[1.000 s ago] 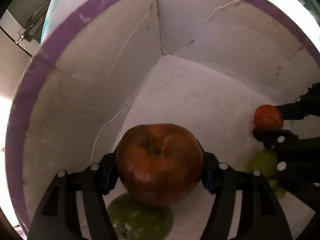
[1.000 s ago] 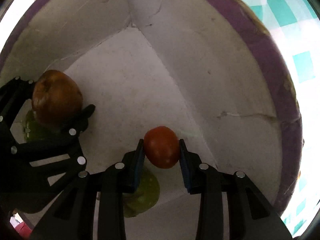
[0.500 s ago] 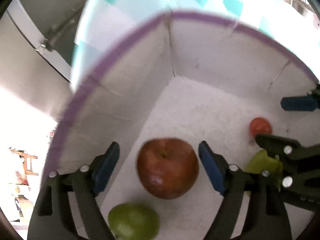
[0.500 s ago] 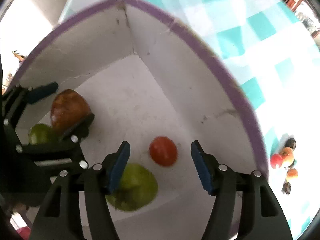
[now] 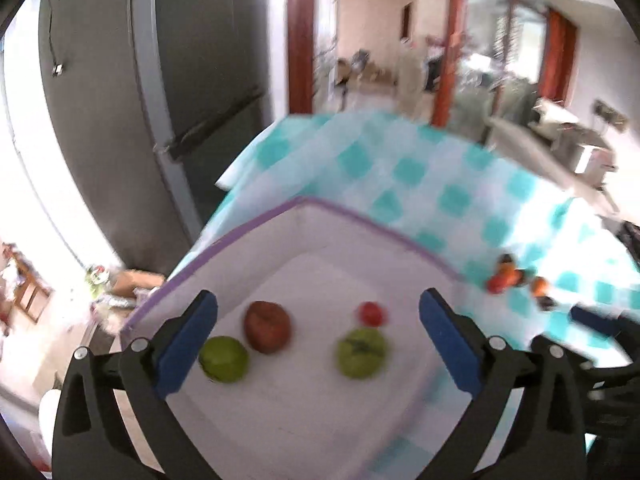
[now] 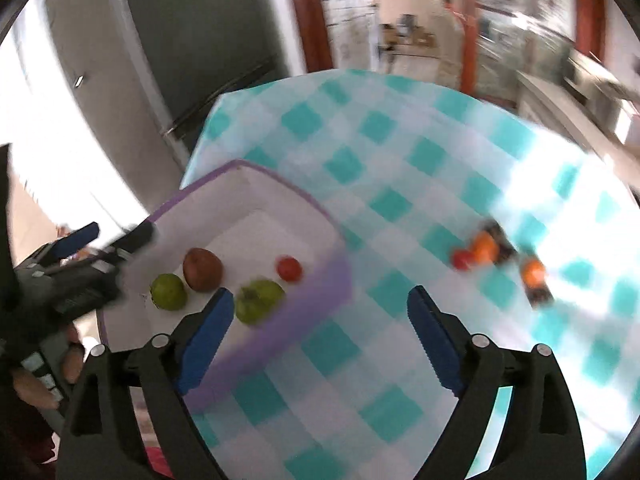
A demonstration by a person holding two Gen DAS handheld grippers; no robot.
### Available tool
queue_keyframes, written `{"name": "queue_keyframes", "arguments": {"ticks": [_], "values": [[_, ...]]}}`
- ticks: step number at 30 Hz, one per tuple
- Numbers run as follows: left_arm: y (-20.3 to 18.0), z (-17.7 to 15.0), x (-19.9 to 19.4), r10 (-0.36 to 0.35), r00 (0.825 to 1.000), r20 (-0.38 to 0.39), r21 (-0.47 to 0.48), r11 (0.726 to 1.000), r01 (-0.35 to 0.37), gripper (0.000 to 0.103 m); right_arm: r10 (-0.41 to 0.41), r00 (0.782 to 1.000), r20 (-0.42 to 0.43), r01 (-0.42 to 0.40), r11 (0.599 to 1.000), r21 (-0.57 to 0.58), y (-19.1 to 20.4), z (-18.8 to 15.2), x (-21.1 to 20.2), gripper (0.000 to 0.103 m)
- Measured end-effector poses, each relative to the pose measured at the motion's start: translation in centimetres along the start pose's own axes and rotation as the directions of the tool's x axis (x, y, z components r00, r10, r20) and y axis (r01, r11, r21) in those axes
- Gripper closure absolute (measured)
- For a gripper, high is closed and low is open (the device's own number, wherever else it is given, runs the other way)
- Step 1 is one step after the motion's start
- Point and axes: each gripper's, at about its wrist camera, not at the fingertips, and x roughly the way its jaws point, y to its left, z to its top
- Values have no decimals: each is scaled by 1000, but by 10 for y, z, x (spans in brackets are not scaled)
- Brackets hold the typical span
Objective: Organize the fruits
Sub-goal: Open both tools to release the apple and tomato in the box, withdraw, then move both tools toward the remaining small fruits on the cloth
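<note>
Fruits are lying in the white box (image 5: 224, 264): a brown apple (image 5: 267, 326), a tomato (image 5: 371, 313) and two green fruits (image 5: 223, 359). More fruit (image 6: 484, 252) is sitting on the checked cloth (image 6: 400, 168), well apart. The left gripper (image 5: 318, 342) and right gripper (image 6: 320, 332) are both opening their jaws, gripping nothing.

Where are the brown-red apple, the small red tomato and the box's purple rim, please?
brown-red apple (image 5: 267, 326): left wrist view, middle of its skin.
small red tomato (image 6: 289, 268): right wrist view, its centre.
purple rim (image 6: 316, 296): right wrist view, near corner.
</note>
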Motion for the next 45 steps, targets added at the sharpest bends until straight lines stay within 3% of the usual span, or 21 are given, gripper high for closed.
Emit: {"name": "queue_keyframes", "arguments": {"ticks": [5,10,23,28,33,36,41,45], "values": [[-72,-35,-59,-137,990,16,102,986,134,2,-51,998,-31,56,981,187,-63,-64,-33,16],[-119,-73,-76,-182,983,-36,227,956,185,2,-91,994,-62,105,953,286,-103,-108,-49,16],[-162,-107,-81,-218,971,-100,345,908,239,2,-114,989,-92,139,926,350,-135,-139,-55,16],[-180,-108,-56,-232,959,-160,360,891,276,2,-127,984,-124,164,917,363,-150,-141,-43,16],[-207,-104,-15,-253,939,-235,400,855,330,2,-170,973,-157,221,887,405,-180,-132,-28,16],[-224,-98,20,-223,928,-297,431,836,339,2,-181,967,-177,242,867,436,-196,-123,-13,16],[-233,-90,77,-202,903,-380,408,839,359,2,-193,957,-215,273,848,454,-215,-104,22,16],[-223,-97,128,-171,867,-468,356,862,362,2,-195,953,-233,279,864,418,-217,-82,59,16]]}}
